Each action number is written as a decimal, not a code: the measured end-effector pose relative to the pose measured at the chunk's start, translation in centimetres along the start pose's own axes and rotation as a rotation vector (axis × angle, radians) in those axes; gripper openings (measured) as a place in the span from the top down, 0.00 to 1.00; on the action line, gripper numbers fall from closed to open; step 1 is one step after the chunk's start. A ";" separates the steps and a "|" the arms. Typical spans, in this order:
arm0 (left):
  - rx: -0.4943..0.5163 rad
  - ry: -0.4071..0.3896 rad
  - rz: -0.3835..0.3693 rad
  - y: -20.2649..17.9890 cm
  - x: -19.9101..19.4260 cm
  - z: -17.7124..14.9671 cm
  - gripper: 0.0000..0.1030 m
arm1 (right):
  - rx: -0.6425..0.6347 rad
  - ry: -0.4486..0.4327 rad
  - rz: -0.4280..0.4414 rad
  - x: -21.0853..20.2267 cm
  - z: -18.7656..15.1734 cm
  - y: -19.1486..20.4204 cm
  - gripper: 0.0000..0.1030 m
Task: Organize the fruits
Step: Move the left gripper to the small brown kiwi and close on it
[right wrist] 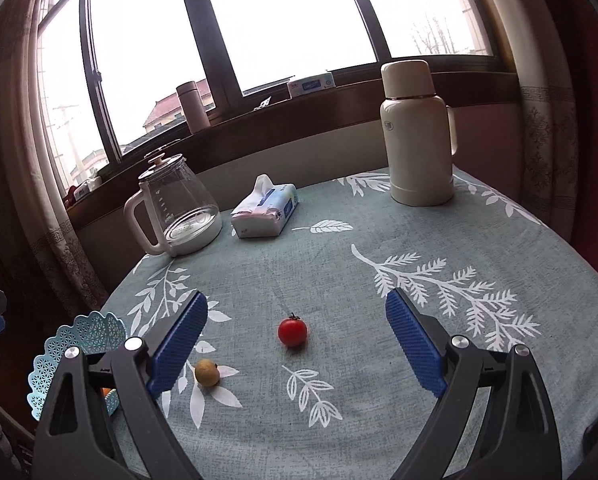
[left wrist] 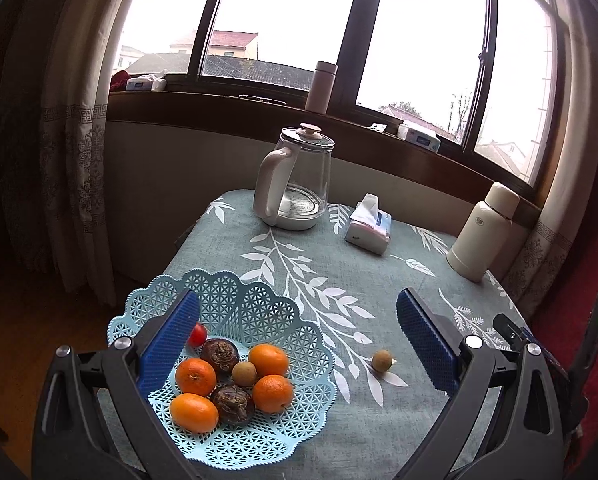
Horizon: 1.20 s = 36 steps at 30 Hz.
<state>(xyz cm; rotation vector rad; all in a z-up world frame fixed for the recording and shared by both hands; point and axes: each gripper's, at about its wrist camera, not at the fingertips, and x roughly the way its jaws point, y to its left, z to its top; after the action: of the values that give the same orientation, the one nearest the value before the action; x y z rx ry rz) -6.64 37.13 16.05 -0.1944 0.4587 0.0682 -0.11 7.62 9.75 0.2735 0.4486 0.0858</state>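
In the left wrist view, the left claw (left wrist: 299, 340) stands wide open and empty, its ribbed blue pads framing a pale blue lattice plastic basket (left wrist: 259, 308) at the lower left of the frame. The basket holds four smooth oranges (left wrist: 195, 376), two rough dark brown fruits (left wrist: 219, 355), one small tan fruit (left wrist: 244, 373) and a cherry tomato (left wrist: 197, 335). In the right wrist view, the right claw (right wrist: 297, 320) is also open and empty. A glossy red tomato (right wrist: 292, 332) lies on the woven leaf-print tabletop (right wrist: 379, 360) between its fingers at frame centre. A round tan longan (right wrist: 207, 372) sits just beside the left pad.
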 end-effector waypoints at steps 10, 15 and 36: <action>0.075 0.056 -0.025 -3.3 1.8 -1.7 0.03 | 0.035 0.017 -0.063 1.2 -0.3 -2.7 0.12; 0.141 0.089 -0.035 -5.7 3.1 -3.3 0.03 | 0.034 0.025 -0.097 2.0 -0.7 -3.6 0.12; 0.297 0.267 -0.067 -11.6 11.1 -9.4 0.03 | 0.051 0.056 -0.116 3.2 -1.7 -4.5 0.12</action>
<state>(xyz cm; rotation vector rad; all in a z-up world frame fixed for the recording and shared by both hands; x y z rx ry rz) 0.53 24.16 4.83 0.0751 0.7205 -0.0926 2.10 4.18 5.73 0.2952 0.5219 -0.0318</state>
